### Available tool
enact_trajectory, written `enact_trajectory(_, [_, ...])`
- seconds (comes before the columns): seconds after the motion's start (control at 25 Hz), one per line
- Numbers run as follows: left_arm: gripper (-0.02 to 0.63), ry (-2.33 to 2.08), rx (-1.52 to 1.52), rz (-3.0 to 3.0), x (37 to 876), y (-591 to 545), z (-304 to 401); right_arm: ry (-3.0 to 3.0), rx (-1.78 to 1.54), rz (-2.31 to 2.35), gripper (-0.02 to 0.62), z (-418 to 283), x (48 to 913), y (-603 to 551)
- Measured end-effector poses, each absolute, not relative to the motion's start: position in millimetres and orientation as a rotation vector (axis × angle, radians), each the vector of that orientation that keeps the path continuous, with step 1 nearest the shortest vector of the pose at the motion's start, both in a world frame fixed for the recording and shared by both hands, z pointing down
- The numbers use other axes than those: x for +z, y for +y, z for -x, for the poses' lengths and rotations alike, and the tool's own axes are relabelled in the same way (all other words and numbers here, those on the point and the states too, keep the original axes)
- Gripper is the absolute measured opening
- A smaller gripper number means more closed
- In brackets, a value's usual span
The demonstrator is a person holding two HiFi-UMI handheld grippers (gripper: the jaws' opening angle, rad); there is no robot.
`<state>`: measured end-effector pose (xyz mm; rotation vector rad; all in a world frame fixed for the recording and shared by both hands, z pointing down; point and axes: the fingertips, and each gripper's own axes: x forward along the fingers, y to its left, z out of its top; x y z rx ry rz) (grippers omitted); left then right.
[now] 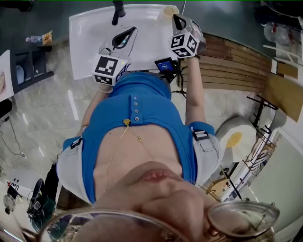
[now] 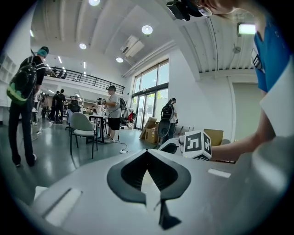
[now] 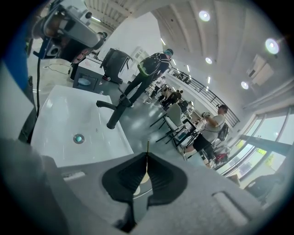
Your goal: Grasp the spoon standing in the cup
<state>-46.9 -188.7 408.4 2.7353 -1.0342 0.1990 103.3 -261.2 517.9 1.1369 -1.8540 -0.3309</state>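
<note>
A cream cup (image 1: 166,12) stands at the far right corner of the white sink (image 1: 90,28). My right gripper (image 1: 176,17) hovers right at the cup. In the right gripper view its jaws meet at the tips, right gripper (image 3: 146,155), and a thin spoon handle (image 3: 147,147) sticks out from between them. Part of the cup (image 3: 137,186) shows pale through the gap behind the tips. My left gripper (image 1: 134,30) is held over the basin, left of the cup, its jaws shut with nothing in them, left gripper (image 2: 147,152).
A black faucet (image 1: 117,10) (image 3: 115,112) rises at the sink's far edge, and the drain (image 3: 78,138) lies in the basin. Wooden slats (image 1: 232,66) lie right of the sink, a dark shelf unit (image 1: 28,66) left. People and chairs (image 2: 82,128) fill the hall.
</note>
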Motion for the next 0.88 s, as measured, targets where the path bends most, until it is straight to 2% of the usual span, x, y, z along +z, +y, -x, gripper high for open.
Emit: enact_trajectory(0.88, [0.0, -0.922, 0.218, -2.765, 414.2, -181.6, 27.3, -1.928, -0.318, -1.203, 0.005, -103.8, 477.0, -231.7])
